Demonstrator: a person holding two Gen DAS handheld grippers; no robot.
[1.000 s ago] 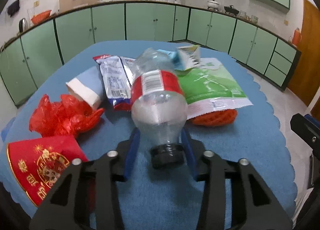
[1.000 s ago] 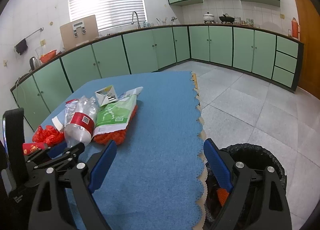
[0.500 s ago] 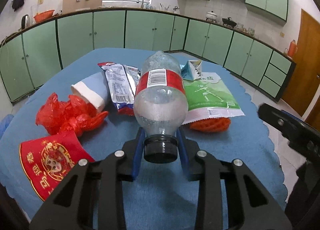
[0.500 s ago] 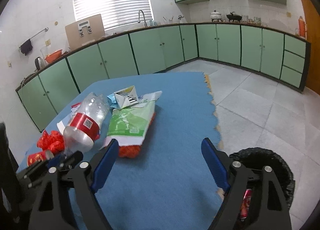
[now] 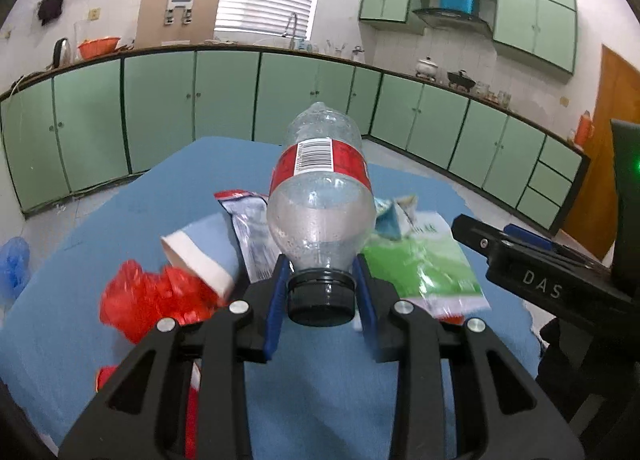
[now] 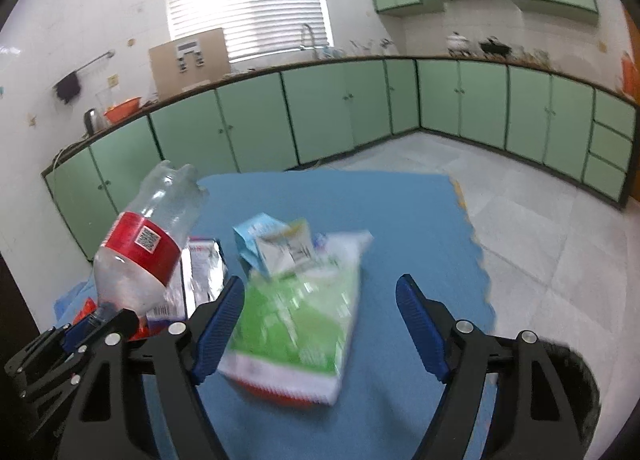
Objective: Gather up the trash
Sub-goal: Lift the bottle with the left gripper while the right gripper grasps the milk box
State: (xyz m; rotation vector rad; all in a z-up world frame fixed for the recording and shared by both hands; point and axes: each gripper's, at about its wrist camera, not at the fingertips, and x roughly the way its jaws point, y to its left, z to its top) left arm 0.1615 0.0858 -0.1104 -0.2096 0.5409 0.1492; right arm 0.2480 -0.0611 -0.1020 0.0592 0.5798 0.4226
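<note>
- My left gripper (image 5: pixel 322 300) is clamped on the plastic bottle (image 5: pixel 320 196) at its cap, bottle lifted above the table (image 5: pixel 320 380).
- My right gripper (image 6: pixel 320 324) gapes wide, holding nothing, above the green bag (image 6: pixel 296 324).

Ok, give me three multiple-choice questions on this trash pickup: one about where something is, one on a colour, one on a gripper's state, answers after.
1. Where is the plastic bottle?
A. flat on the table
B. held by its cap end in the left gripper
C. in the bin

2. What colour is the bottle's label?
A. red
B. yellow
C. black

3. How is the right gripper?
A. shut on the green bag
B. shut on a cup
C. open, holding nothing

Answers: B, the blue fingers flank the black cap; A, a red band with a barcode wraps it; C, its fingers stand wide apart above the green bag.
</note>
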